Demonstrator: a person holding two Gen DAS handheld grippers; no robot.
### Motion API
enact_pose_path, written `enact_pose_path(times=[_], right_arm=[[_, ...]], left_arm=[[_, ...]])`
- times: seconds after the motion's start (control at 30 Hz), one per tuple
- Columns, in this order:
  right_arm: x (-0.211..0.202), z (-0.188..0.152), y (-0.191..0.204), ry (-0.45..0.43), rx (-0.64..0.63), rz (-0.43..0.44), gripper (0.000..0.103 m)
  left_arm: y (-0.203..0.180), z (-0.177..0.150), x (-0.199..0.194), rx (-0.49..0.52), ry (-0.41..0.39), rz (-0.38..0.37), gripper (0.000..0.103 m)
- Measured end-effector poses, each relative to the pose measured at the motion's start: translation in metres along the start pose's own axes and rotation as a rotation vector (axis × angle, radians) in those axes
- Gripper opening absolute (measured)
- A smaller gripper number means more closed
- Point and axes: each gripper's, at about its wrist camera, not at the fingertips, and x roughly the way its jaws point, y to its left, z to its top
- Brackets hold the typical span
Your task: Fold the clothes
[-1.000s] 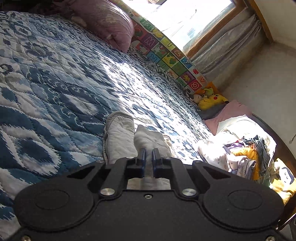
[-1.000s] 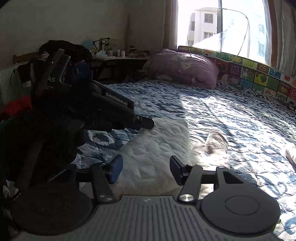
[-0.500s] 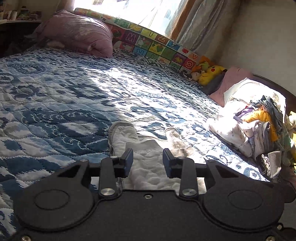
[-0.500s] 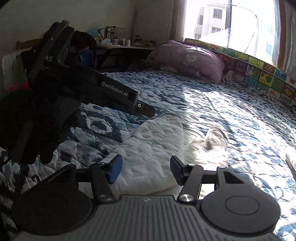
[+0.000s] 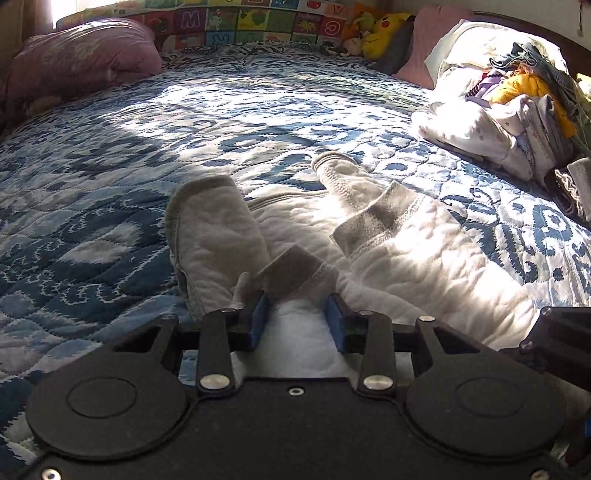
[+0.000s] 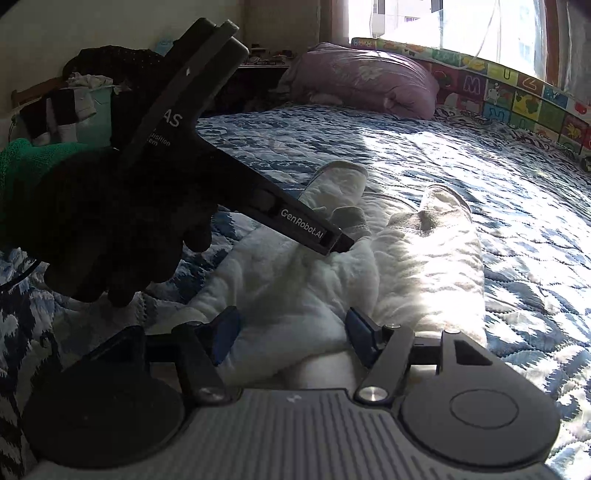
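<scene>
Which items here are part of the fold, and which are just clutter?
In the job:
white quilted garment
left claw, open
right claw, open

Lying about:
clothes pile
purple pillow
yellow plush toy
blue quilt

Left gripper (image 5: 297, 319), jaws apart, low over white quilted garment (image 5: 406, 251); garment spread on blue patterned bedspread (image 5: 110, 177), two cuffed ends pointing away; heap of mixed clothes (image 5: 517, 110) at right; purple pillow (image 5: 81, 59) far left
</scene>
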Motion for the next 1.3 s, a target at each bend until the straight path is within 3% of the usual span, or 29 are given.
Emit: enact_pose_path(times=[0.1,0.23,0.43,0.5,0.53,0.57,0.7,0.9,0.97,1.03,1.1,1.17,1.3], right_arm=[[-0.015,0.007,0.004,-0.011,-0.020,-0.025,0.065],[-0.063,-0.002,-0.001,-0.093,0.082,0.006,0.064],[-0.114,-0.038,-0.029,-0.175,0.215,-0.082,0.061],[-0.115,-0.051,-0.046,-0.181,0.296,-0.113,0.052],[-0.113,-0.055,-0.052,-0.183,0.323,-0.114,0.042],[-0.111,-0.058,-0.056,-0.185,0.334,-0.113,0.039],[-0.075,-0.067,-0.061,-0.045,0.331,-0.094,0.036],[-0.072,-0.071,-0.061,-0.040,0.330,-0.105,0.038],[-0.085,-0.069,-0.061,-0.059,0.358,-0.109,0.039],[-0.101,-0.072,-0.064,-0.092,0.416,-0.100,0.053],[-0.113,-0.080,-0.073,-0.118,0.503,-0.078,0.061],[-0.118,-0.089,-0.082,-0.127,0.588,-0.050,0.062],[-0.109,-0.110,-0.098,-0.120,0.795,0.044,0.063]], left_arm=[[-0.006,0.008,-0.013,0.002,-0.003,0.020,0.036],[-0.012,0.003,-0.063,-0.067,-0.120,-0.008,0.041],[-0.054,-0.025,-0.098,0.040,-0.150,-0.024,0.041],[-0.066,-0.031,-0.096,0.096,-0.156,-0.008,0.041],[-0.070,-0.036,-0.089,0.128,-0.138,0.006,0.041],[-0.070,-0.040,-0.079,0.140,-0.096,0.011,0.041],[-0.054,-0.057,-0.058,0.085,-0.065,-0.017,0.041],[-0.044,-0.054,-0.059,0.043,-0.041,-0.067,0.042],[-0.039,-0.048,-0.074,-0.024,-0.058,-0.064,0.042],[-0.028,-0.050,-0.100,-0.149,-0.127,-0.045,0.042],[-0.015,-0.063,-0.122,-0.327,-0.155,-0.063,0.053],[-0.003,-0.079,-0.139,-0.506,-0.175,-0.090,0.064],[0.001,-0.108,-0.141,-0.721,-0.121,-0.144,0.065]])
